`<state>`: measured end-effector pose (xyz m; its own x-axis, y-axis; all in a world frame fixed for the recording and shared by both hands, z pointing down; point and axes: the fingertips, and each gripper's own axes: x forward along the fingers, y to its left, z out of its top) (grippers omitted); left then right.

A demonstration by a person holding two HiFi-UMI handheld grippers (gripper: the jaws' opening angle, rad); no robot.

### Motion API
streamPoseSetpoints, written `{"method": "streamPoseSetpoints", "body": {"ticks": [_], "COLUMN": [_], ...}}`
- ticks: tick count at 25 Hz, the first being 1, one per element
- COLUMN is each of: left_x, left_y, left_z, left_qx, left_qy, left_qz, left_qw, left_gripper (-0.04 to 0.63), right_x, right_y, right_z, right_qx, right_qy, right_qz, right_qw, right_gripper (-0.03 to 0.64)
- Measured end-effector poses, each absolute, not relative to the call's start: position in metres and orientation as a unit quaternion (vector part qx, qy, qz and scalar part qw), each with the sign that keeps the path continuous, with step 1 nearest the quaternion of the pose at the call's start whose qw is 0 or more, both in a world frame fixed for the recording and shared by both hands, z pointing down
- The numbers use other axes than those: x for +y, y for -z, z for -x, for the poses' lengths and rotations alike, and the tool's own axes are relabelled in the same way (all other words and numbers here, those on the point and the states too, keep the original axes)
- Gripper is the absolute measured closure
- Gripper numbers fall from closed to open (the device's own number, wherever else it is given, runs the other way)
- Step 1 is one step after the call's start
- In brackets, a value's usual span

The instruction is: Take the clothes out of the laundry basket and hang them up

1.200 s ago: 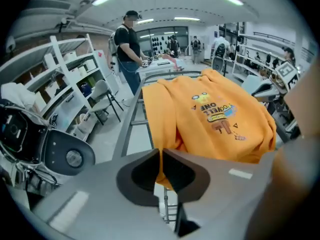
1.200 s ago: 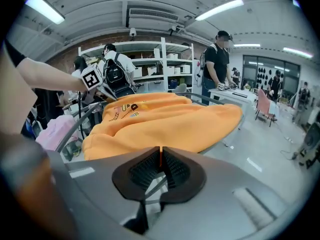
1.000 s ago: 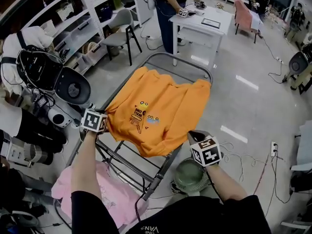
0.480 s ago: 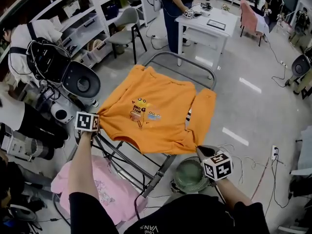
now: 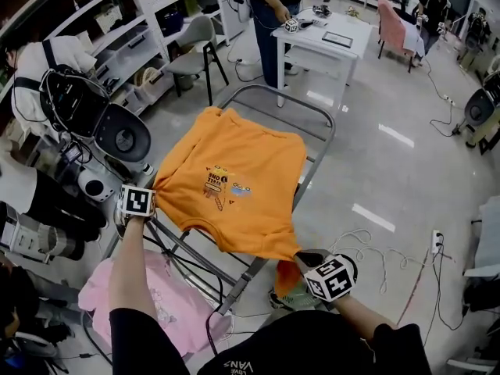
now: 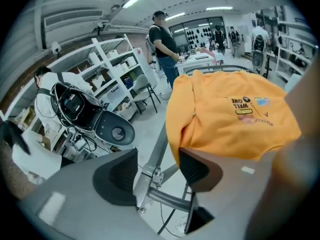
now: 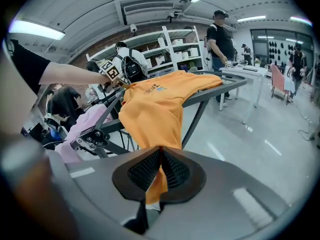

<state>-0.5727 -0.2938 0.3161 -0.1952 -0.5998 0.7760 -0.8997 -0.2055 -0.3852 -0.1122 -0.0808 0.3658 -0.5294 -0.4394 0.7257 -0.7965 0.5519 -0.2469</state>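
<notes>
A person [image 5: 269,22] stands at the far-left corner of a white table [image 5: 312,37]; a grey chair [image 5: 195,31] sits near the shelves [image 5: 117,37] along the wall.

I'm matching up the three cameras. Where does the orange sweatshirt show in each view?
Head view: the orange sweatshirt lies in the centre, spread over the rack.
Left gripper view: upper right, draped over the rack.
Right gripper view: centre, hanging down towards the bottom edge.
Shared landmark: the grey metal rack under it.
</notes>
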Motion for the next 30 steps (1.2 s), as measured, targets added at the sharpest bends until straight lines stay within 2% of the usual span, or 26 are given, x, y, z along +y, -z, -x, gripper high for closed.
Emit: {"method": "streamPoseSetpoints", "body": {"ticks": [3,5,6,18,24,30], "left_x": [-0.288,-0.287,-0.287,-0.248,-0.239,-0.220], "left_y": [-0.302,-0.289,-0.280,-0.179,-0.095,-0.048], "left_z": [0.572,0.566,0.558,0.472,0.400,0.313], "left_qx": [-0.619,-0.624,-0.624,-0.627,-0.626,-0.620], "left_qy": [-0.468,-0.465,-0.463,-0.499,-0.521,-0.513], "left_qz": [-0.615,-0.616,-0.620,-0.599,-0.567,-0.563], "left_qw": [0.142,0.122,0.108,-0.008,-0.123,-0.188], "left_gripper": [0.357,0.357,0.357,0.357,0.357,0.357], "right_x": [-0.074,-0.067,-0.064,-0.088,-0.092,-0.086], "right_y": [-0.377,-0.386,-0.389,-0.352,-0.330,-0.314], "right_z": [0.119,0.123,0.121,0.071,0.035,0.002], "right_qx": [-0.823,-0.822,-0.822,-0.868,-0.895,-0.915], "right_qy": [-0.302,-0.318,-0.323,-0.288,-0.264,-0.241], "right_qz": [-0.359,-0.343,-0.340,-0.293,-0.248,-0.214], "right_qw": [0.321,0.325,0.323,0.277,0.260,0.243], "right_gripper": [0.580,0.467,0.457,0.437,0.434,0.434]}}
